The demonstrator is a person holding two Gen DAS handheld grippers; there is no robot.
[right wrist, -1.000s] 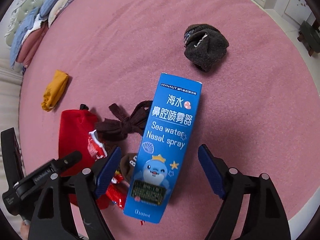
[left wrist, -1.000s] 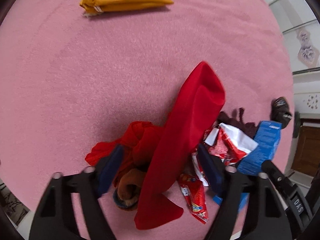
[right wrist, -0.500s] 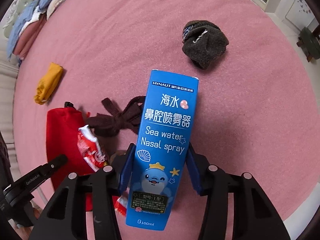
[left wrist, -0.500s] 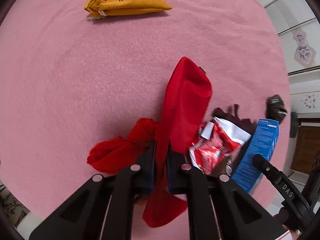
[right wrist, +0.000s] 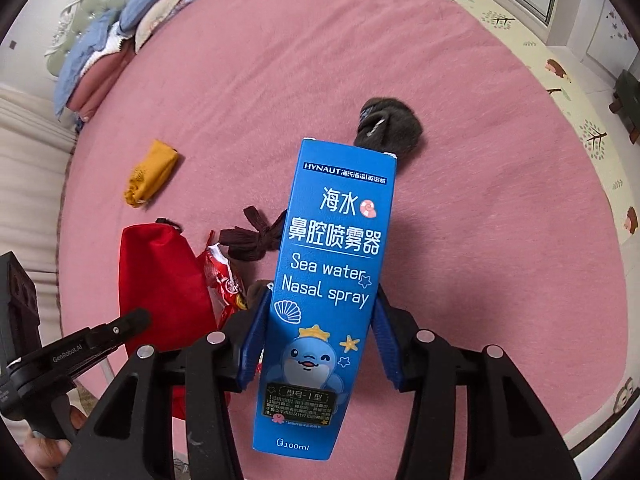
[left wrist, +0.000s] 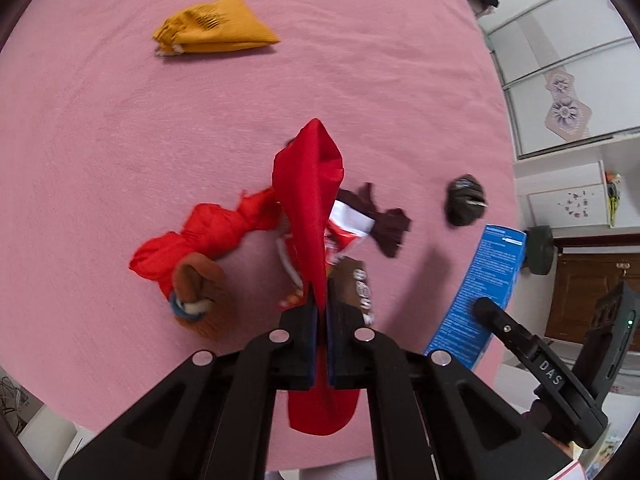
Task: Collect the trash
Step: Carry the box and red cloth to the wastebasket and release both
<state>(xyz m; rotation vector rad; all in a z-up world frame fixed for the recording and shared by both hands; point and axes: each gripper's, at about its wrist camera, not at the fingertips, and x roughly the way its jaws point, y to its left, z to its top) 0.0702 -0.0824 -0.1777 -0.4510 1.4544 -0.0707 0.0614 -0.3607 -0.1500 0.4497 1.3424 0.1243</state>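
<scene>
My left gripper (left wrist: 319, 300) is shut on the edge of a red cloth bag (left wrist: 310, 200), which hangs lifted above the pink bedspread (left wrist: 120, 120). The same red bag (right wrist: 160, 276) shows at the left of the right wrist view. My right gripper (right wrist: 318, 312) is shut on a blue nasal spray box (right wrist: 332, 248), held off the bed; the box (left wrist: 480, 288) also shows at the right of the left wrist view. A red and white snack wrapper (left wrist: 348, 232) lies just right of the bag, seen again as the wrapper (right wrist: 222, 280).
A red crumpled cloth (left wrist: 200, 236), a brown sock (left wrist: 200, 300), a dark brown bow (right wrist: 256, 240), a dark grey sock ball (right wrist: 390, 126) and a yellow pouch (left wrist: 212, 30) lie on the bed. Folded bedding (right wrist: 112, 40) is stacked near the headboard.
Both grippers closed, the left on the red bag and the right on the blue box, and both rose from the bed with their loads. The brown sock under the bag came into view.
</scene>
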